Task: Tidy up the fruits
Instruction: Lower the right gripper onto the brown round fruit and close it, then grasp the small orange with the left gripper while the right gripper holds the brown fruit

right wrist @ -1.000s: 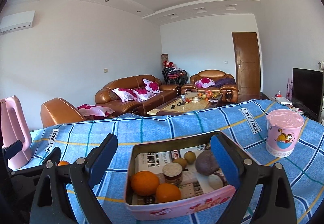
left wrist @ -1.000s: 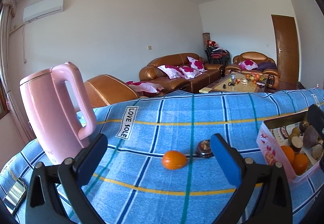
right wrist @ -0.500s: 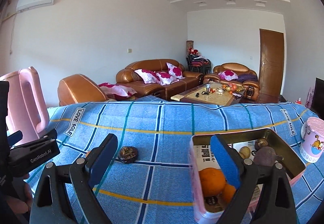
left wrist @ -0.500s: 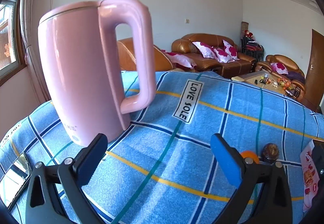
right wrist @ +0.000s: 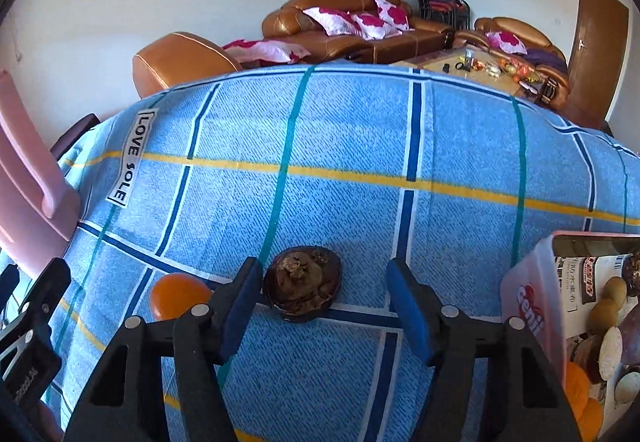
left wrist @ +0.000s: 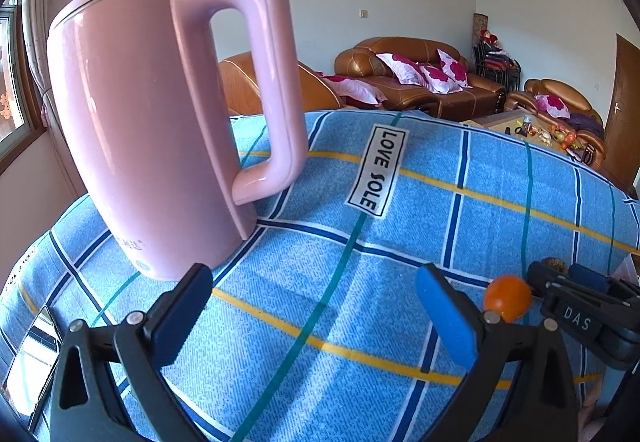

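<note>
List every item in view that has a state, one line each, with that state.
Left tongs: open, holding nothing.
Right tongs: closing around the brown fruit, pads not yet pressing.
Orange: loose on the cloth.
Kettle: upright, lid shut.
Pink box: open, holding fruit.

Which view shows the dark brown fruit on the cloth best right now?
Right wrist: the dark brown fruit lies whole between the closing right gripper fingers, not yet pinched. Left wrist shows only a sliver behind that gripper.

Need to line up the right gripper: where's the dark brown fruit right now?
In the right wrist view the dark brown fruit lies on the blue tablecloth between the closing right gripper fingers, nearer the left one, the orange further left.
</note>
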A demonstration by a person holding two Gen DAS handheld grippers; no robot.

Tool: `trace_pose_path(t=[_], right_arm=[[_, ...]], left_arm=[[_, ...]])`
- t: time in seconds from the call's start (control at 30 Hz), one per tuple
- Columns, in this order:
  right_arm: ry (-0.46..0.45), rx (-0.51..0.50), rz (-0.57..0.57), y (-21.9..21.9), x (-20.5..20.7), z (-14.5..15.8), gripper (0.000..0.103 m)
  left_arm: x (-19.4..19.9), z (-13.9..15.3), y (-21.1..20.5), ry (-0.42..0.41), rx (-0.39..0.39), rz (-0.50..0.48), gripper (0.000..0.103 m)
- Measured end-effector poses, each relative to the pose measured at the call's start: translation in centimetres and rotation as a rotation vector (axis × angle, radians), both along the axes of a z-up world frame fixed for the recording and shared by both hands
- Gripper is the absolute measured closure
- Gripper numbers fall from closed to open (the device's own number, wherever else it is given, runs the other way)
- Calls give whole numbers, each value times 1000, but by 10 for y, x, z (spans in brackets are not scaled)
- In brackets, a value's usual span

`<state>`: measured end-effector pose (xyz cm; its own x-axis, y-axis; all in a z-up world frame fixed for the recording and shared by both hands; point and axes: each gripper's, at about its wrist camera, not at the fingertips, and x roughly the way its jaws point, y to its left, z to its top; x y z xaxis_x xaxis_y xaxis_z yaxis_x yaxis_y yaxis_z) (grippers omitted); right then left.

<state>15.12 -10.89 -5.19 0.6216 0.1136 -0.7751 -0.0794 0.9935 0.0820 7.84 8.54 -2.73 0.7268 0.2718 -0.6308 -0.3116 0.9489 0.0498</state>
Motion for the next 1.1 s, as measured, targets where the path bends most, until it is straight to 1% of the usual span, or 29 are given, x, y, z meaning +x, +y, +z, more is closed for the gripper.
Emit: trace_pose_path(t=[0.07, 0.1, 0.17, 0.27, 0.3, 0.37, 0.47, 0.57, 0.63, 0.7, 0.8, 0.83, 0.87, 0.9, 0.93, 0.97, 1.03, 1.1], right_arm=[[-1, -29, 11, 5, -1, 0, 49], [-3, -33, 27, 7, -3, 0, 58], [-6, -41, 50, 11, -7, 1, 60], [-21, -5, 43, 6, -23, 4, 60], [-47, 12, 37, 4, -30, 8, 60], [-134, 29, 21, -2, -52, 19, 60], [-266, 20, -12, -11, -83, 35, 60], [-384, 2, -60, -20, -114, 48, 60], [-437, -18, -80, -27, -126, 55, 60], [-477, -47, -93, -28, -136, 58, 60], [-488, -53, -101, -32, -135, 62, 59], [-485, -50, -101, -32, -134, 62, 59], [-481, -46, -99, -32, -133, 62, 59], [-477, -42, -95, -33, -132, 60, 59], [-473, -38, -93, -34, -131, 59, 59], [-470, -35, -91, -34, -131, 59, 59], [-464, -30, -87, -35, -132, 58, 59], [-457, -25, -83, -35, -130, 57, 59]], left_arm=[[2, -1, 2, 9, -7, 5, 0], [4, -3, 4, 11, -12, 6, 0], [5, -3, 5, 11, -22, 3, 0], [2, -1, 5, 4, -28, -17, 0], [2, -1, 3, -1, -25, -27, 0], [0, 2, -2, -19, -18, -59, 0], [-2, 6, -13, -53, -8, -125, 0], [-4, 9, -25, -78, -28, -206, 0], [-2, 11, -34, -79, -36, -248, 0], [3, 10, -43, -60, -28, -276, 0], [12, 9, -60, -18, -20, -314, 1], [17, 8, -67, 0, -22, -334, 6], [23, 6, -72, 23, -22, -349, 13], [29, 3, -80, 50, -22, -362, 16], [35, 0, -86, 75, -20, -374, 24], [40, -4, -91, 92, -14, -383, 29], [50, -9, -98, 121, -5, -388, 31], [56, -13, -100, 158, -26, -395, 32]])
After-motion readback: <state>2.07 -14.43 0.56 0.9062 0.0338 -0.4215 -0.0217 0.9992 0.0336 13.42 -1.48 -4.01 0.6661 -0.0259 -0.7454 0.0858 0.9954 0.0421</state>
